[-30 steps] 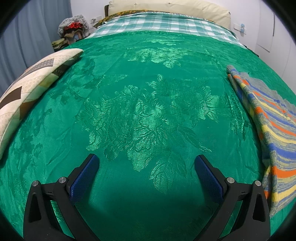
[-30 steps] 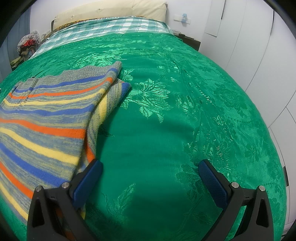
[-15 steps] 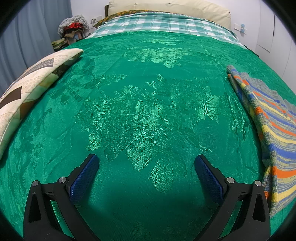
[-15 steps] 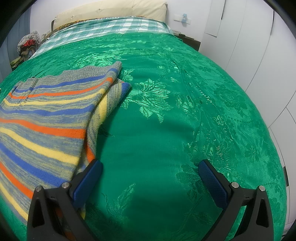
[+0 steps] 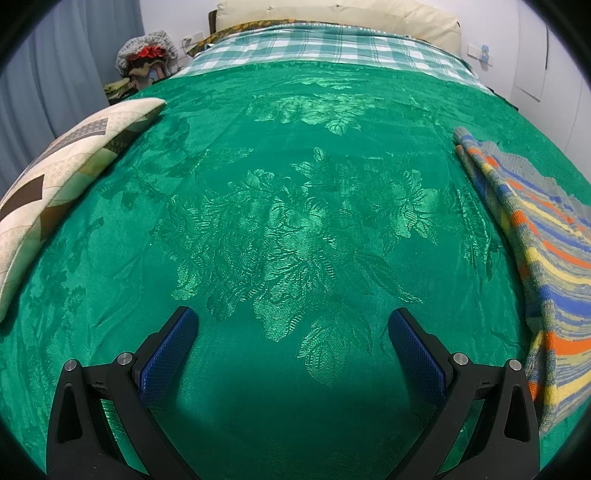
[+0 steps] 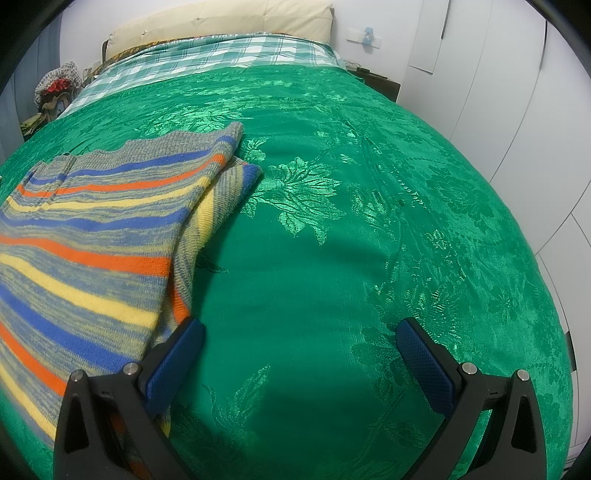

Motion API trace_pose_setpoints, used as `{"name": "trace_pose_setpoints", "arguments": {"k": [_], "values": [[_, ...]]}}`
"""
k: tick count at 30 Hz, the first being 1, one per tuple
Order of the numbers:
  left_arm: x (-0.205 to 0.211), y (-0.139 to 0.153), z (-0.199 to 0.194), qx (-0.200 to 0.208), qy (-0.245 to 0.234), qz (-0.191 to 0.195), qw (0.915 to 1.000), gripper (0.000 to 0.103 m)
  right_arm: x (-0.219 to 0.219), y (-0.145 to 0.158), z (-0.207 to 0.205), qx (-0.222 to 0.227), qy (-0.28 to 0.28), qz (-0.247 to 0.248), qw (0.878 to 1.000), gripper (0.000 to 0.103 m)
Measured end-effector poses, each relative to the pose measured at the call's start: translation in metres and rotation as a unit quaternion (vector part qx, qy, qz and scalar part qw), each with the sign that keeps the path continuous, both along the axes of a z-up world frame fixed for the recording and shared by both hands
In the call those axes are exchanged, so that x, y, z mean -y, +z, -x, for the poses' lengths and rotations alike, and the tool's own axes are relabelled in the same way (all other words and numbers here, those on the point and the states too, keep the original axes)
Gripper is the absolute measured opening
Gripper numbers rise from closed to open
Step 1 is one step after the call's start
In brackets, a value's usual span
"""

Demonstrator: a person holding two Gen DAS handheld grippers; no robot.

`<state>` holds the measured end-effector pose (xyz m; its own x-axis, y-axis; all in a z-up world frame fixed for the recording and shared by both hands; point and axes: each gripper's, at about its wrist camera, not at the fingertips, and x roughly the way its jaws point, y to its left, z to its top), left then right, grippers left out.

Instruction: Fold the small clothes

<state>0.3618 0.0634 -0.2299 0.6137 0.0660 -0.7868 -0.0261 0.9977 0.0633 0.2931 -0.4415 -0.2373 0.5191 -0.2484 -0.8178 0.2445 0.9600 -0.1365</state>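
Note:
A striped knit sweater (image 6: 92, 236), grey with blue, orange and yellow bands, lies partly folded on the green bedspread (image 6: 332, 221). In the left wrist view it lies at the right edge (image 5: 546, 251). My left gripper (image 5: 291, 321) is open and empty over bare bedspread, well left of the sweater. My right gripper (image 6: 301, 330) is open and empty, with its left finger (image 6: 173, 362) over the sweater's right edge.
A patchwork cushion (image 5: 59, 188) lies at the bed's left side. A checked sheet (image 5: 325, 48) and cream pillow (image 5: 332, 14) are at the head. A clutter pile (image 5: 144, 62) stands beyond the bed's left corner. White wardrobe doors (image 6: 517, 92) stand on the right.
The right gripper has shifted slightly left, toward the sweater. The left gripper has not moved.

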Motion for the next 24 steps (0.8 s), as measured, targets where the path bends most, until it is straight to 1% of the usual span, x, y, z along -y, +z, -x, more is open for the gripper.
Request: {"name": "trace_pose_setpoints", "arguments": {"k": [5, 10, 12, 14, 15, 16, 18, 19, 21, 23, 24], "values": [[0.002, 0.000, -0.001, -0.001, 0.000, -0.005, 1.0000, 0.103, -0.001, 0.000, 0.000, 0.001, 0.000, 0.000, 1.000, 0.103], [-0.004, 0.005, 0.002, -0.006, -0.006, 0.010, 0.9999, 0.103, -0.001, 0.001, 0.000, -0.002, -0.005, -0.002, 1.000, 0.103], [-0.004, 0.009, 0.009, -0.014, -0.008, 0.007, 0.9998, 0.102, 0.000, 0.002, 0.001, -0.012, -0.005, -0.012, 1.000, 0.103], [-0.001, 0.015, 0.030, -0.028, -0.024, -0.012, 0.9993, 0.102, 0.000, 0.007, 0.005, -0.032, 0.014, -0.029, 0.999, 0.103], [0.001, 0.018, 0.040, -0.033, -0.037, -0.022, 0.9985, 0.102, 0.000, 0.010, 0.011, -0.035, 0.019, -0.040, 0.998, 0.103], [0.006, 0.023, 0.058, -0.037, -0.057, -0.038, 0.9970, 0.101, 0.000, 0.012, 0.019, -0.037, 0.025, -0.056, 0.997, 0.103], [0.018, 0.038, 0.090, -0.034, -0.089, -0.058, 0.9938, 0.101, 0.004, 0.020, 0.045, -0.041, 0.037, -0.102, 0.993, 0.103], [0.032, 0.051, 0.110, -0.025, -0.118, -0.062, 0.9907, 0.101, 0.006, 0.023, 0.060, -0.044, 0.042, -0.120, 0.991, 0.103], [0.063, 0.074, 0.137, -0.004, -0.177, -0.057, 0.9826, 0.101, 0.010, 0.031, 0.088, -0.050, 0.042, -0.134, 0.989, 0.103], [0.112, 0.100, 0.160, 0.025, -0.256, -0.038, 0.9657, 0.102, 0.015, 0.041, 0.113, -0.041, 0.031, -0.152, 0.987, 0.103], [0.140, 0.111, 0.168, 0.036, -0.295, -0.024, 0.9545, 0.102, 0.020, 0.047, 0.126, -0.026, 0.020, -0.175, 0.984, 0.103]]}}
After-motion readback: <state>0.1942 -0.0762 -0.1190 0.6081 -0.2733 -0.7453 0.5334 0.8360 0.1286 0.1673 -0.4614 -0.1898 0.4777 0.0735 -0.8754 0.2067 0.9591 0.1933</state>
